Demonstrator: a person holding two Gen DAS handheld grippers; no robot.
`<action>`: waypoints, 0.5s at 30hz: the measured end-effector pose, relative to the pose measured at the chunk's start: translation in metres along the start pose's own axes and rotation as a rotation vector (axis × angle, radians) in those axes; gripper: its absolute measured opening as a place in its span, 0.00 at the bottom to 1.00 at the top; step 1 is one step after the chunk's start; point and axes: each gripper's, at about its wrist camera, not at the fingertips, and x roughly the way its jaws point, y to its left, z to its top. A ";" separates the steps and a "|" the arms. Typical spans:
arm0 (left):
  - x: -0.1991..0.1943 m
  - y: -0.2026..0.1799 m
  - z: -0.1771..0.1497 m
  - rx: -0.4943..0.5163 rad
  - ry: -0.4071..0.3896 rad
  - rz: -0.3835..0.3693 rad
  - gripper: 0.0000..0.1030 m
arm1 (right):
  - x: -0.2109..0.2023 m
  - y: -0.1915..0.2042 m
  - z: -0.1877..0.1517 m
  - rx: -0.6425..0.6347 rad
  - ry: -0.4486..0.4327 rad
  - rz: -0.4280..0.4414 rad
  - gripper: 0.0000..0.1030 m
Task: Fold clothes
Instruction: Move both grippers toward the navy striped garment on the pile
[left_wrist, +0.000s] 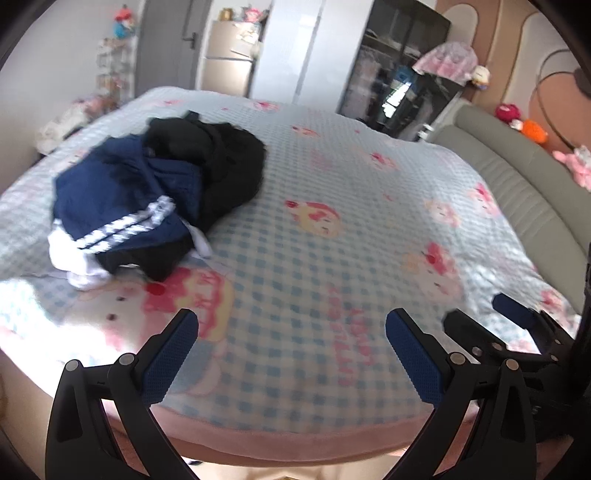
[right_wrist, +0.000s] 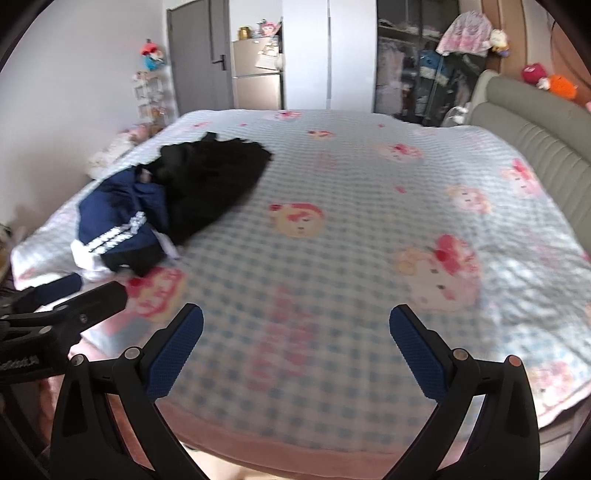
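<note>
Left tongs (left_wrist: 291, 328) spread wide, nothing betw. the blue pads; hovering just over the near edge of the bed (left_wrist: 332, 236); right tongs (right_wrist: 295, 325) likewise spread wide, empty, at the same near edge, just beside the left pair, apart from it; each pair shows at the side of the other's view. Near edge: pink trim of the checkered blanket (right_wrist: 351, 206) runs right under both tongs, floor visible below it. Open room: whole centre and right of the blanket is flat and bare, from the tongs out to the far edge; grey padded headboard (right_wrist: 535, 129) bounds the right side. Clothes pile (left_wrist: 155, 192) sits on the left half of the bed, well apart from both tongs, closer to the left edge than to centre; navy garment (left_wrist: 125, 199) w/ white stripes in front, black garment (left_wrist: 218, 162) bunched behind and partly over it, white fabric (left_wrist: 74, 258) poking out at the pile's near-left corner; all crumpled, unfolded. Beyond far edge: fridge (right_wrist: 258, 74), grey door (right_wrist: 199, 55), wardrobe (right_wrist: 413, 62).
</note>
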 end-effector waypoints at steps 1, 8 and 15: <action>-0.001 0.004 0.000 0.000 -0.008 0.019 1.00 | 0.002 0.002 -0.001 -0.001 0.006 0.024 1.00; -0.001 0.034 0.007 -0.015 -0.047 0.097 1.00 | 0.022 0.027 0.006 -0.007 0.047 0.148 0.85; -0.002 0.067 0.022 -0.017 -0.063 0.182 0.93 | 0.048 0.073 0.029 -0.091 0.064 0.181 0.48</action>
